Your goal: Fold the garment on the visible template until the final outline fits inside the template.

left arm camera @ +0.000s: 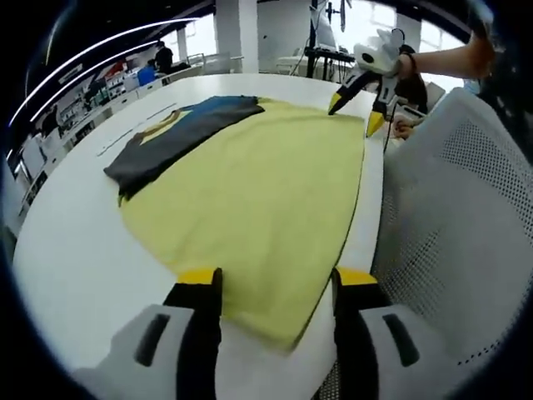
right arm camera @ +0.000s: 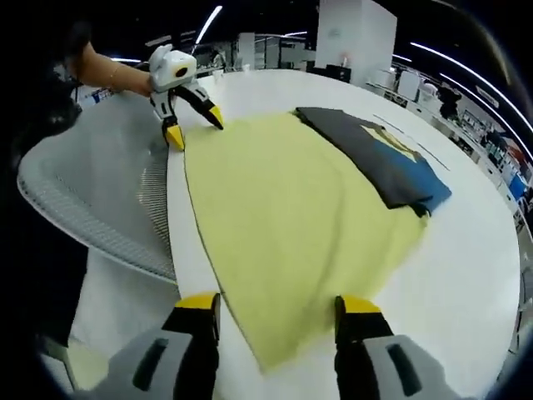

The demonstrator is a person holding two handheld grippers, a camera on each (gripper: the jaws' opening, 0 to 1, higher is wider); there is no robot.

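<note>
I see the yellow T-shirt (left arm camera: 258, 200) spread along the worktop (left arm camera: 75, 250) edge. It looks soft and limp; I'd pinch its corners with both hand-held grippers, left (left arm camera: 277, 279) and right (right arm camera: 277, 304), jaws apart.

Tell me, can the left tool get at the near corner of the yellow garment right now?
Probably yes: the left tool stands open right at the yellow garment corner, with nothing lying between.

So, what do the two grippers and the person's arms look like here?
Both the left gripper and right gripper have black jaws with yellow tips and light grey bodies with dark slots. The forearm is bare, with a dark band at the wrist.
</note>
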